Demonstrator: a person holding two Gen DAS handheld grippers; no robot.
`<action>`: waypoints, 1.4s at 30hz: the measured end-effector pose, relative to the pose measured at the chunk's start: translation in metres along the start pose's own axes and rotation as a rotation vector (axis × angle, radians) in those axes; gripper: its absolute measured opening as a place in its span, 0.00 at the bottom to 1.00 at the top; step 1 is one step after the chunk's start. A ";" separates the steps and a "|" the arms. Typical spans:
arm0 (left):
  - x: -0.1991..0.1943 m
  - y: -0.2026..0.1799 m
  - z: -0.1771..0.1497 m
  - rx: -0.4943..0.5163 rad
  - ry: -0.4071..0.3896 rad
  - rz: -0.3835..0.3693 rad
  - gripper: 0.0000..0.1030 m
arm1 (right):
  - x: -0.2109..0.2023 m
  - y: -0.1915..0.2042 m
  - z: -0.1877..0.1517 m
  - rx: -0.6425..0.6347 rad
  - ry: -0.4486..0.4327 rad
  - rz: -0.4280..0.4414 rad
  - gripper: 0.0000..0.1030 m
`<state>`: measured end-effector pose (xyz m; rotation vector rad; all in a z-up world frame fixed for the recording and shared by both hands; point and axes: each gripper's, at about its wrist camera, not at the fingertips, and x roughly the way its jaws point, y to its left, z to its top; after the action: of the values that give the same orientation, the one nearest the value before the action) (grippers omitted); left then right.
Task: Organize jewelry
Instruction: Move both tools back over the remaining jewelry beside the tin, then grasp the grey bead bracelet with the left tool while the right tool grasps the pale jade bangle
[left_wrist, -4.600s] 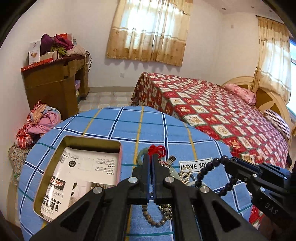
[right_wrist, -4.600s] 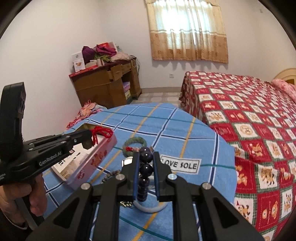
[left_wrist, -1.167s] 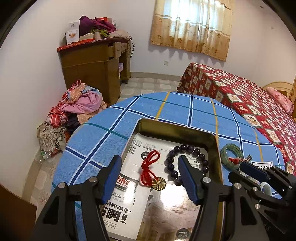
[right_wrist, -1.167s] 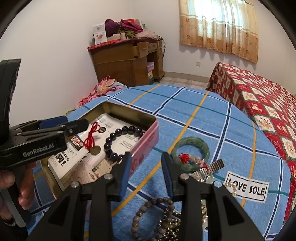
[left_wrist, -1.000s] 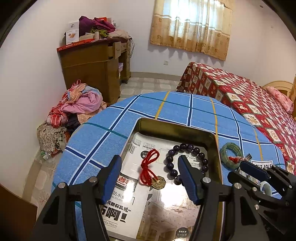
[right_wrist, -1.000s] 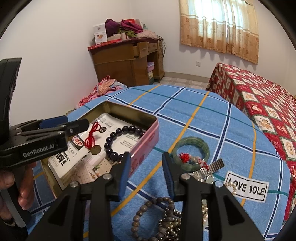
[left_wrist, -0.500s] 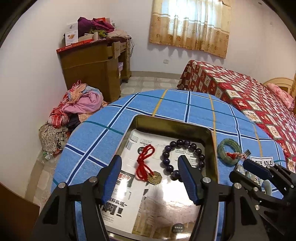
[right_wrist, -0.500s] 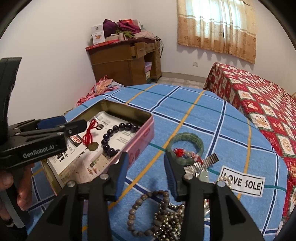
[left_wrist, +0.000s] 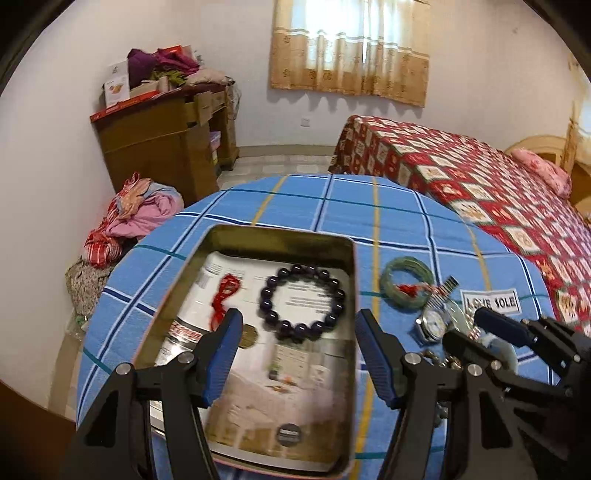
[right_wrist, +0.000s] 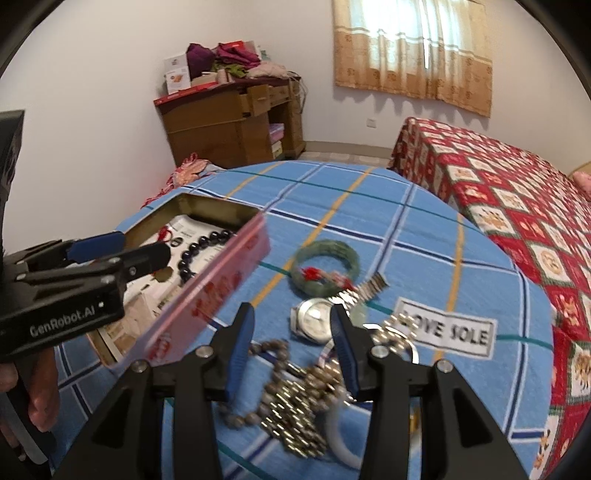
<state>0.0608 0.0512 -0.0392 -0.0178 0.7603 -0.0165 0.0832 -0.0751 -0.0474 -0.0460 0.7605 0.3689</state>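
An open pink tin box (left_wrist: 280, 234) (right_wrist: 207, 291) lies on the blue checked table. Inside it lie a dark purple bead bracelet (left_wrist: 303, 301) (right_wrist: 201, 247) and a red cord charm (left_wrist: 223, 299). My left gripper (left_wrist: 297, 354) is open and empty above the tin. My right gripper (right_wrist: 291, 345) is open and empty above a pile of jewelry: a silver watch (right_wrist: 314, 319), a brown bead bracelet (right_wrist: 273, 350), a metal bead chain (right_wrist: 295, 410) and a white bangle (right_wrist: 340, 439). A green jade bangle (right_wrist: 325, 266) (left_wrist: 406, 280) lies beyond the pile.
A "LOVE SOLE" label (right_wrist: 445, 332) is sewn on the tablecloth (right_wrist: 369, 206). A bed with a red patterned cover (left_wrist: 480, 177) stands right of the table. A wooden desk (left_wrist: 162, 140) and a heap of clothes (left_wrist: 136, 218) are at the left wall.
The dark bead bracelet and red cord charm went from my shut grippers into the tin. Both grippers opened. My right gripper has since moved right, over the jewelry pile.
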 end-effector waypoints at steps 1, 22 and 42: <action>0.000 -0.003 -0.002 0.006 0.002 -0.004 0.62 | -0.003 -0.004 -0.002 0.006 0.001 -0.005 0.44; -0.004 -0.069 -0.031 0.135 0.012 -0.025 0.62 | -0.036 -0.059 -0.046 0.092 0.046 -0.121 0.46; 0.011 -0.100 -0.057 0.175 0.112 -0.163 0.36 | -0.026 -0.066 -0.051 0.120 0.053 -0.108 0.46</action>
<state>0.0287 -0.0492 -0.0854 0.0882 0.8652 -0.2408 0.0546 -0.1537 -0.0726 0.0161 0.8277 0.2199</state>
